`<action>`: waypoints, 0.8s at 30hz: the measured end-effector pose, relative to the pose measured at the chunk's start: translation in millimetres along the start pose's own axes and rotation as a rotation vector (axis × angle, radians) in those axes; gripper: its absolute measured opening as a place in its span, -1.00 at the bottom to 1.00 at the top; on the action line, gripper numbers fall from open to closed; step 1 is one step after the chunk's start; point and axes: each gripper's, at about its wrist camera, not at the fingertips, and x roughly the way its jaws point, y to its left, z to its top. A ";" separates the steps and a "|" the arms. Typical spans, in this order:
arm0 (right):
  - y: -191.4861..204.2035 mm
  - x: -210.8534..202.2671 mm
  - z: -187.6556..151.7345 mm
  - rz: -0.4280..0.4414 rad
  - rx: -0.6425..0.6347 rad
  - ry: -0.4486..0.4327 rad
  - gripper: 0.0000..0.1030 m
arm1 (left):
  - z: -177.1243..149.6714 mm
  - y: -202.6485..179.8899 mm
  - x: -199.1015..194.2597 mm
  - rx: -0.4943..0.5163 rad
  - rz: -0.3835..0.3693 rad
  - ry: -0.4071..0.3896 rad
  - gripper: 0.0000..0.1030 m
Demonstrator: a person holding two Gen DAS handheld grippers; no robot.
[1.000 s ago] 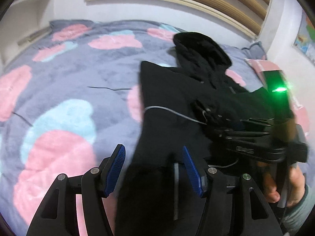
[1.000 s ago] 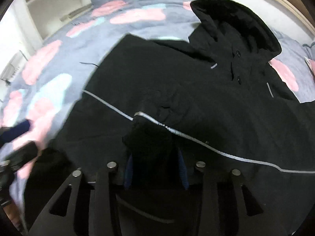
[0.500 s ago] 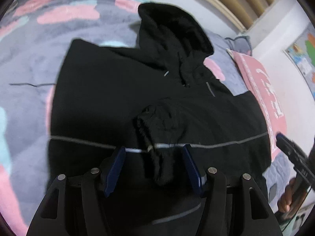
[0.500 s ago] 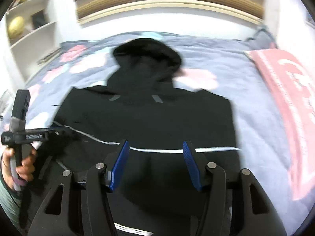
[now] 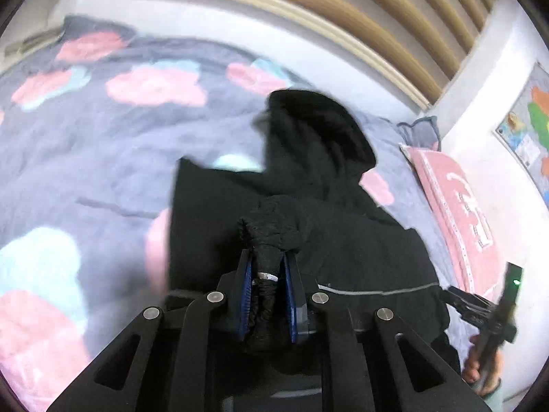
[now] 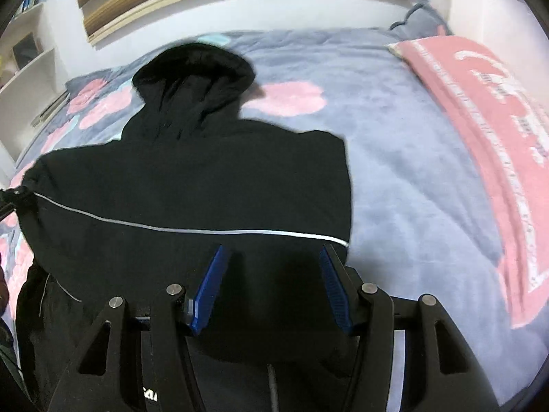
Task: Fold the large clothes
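A large black hooded jacket [image 6: 192,185] with a thin reflective stripe lies spread on the bed, hood toward the headboard. It also shows in the left wrist view [image 5: 360,240]. My left gripper [image 5: 267,274] is shut on a bunched sleeve cuff [image 5: 271,226] of the jacket and holds it over the jacket's body. My right gripper [image 6: 271,274] is open and empty, low over the jacket's lower right part. The right gripper also shows at the right edge of the left wrist view [image 5: 480,312], held in a hand.
The bed has a grey-blue blanket [image 6: 394,144] with pink and light-blue cloud shapes. A pink towel with white lettering [image 6: 490,130] lies along the right side. A wooden slatted headboard [image 5: 308,3] and white wall stand behind. White shelves [image 6: 24,72] are at the left.
My left gripper has closed on the sleeve cuff and lifted it. My right gripper let go of the cuff a second ago, swung to the jacket's right side, and stays open.
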 end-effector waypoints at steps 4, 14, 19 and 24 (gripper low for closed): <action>17.7 52.2 -6.5 -0.070 -0.023 0.095 0.65 | -29.7 25.4 47.9 0.014 0.111 0.181 -0.58; 36.3 -23.4 3.4 -0.023 -0.032 -0.038 0.69 | -27.5 -33.5 -34.2 0.221 0.203 -0.088 0.22; 59.8 -5.8 -6.7 -0.060 -0.103 0.000 0.69 | -33.1 -51.4 5.9 0.248 0.136 0.020 0.22; 57.1 48.0 -20.7 -0.072 -0.140 0.071 0.69 | -59.5 -29.2 87.2 0.251 0.218 0.131 0.16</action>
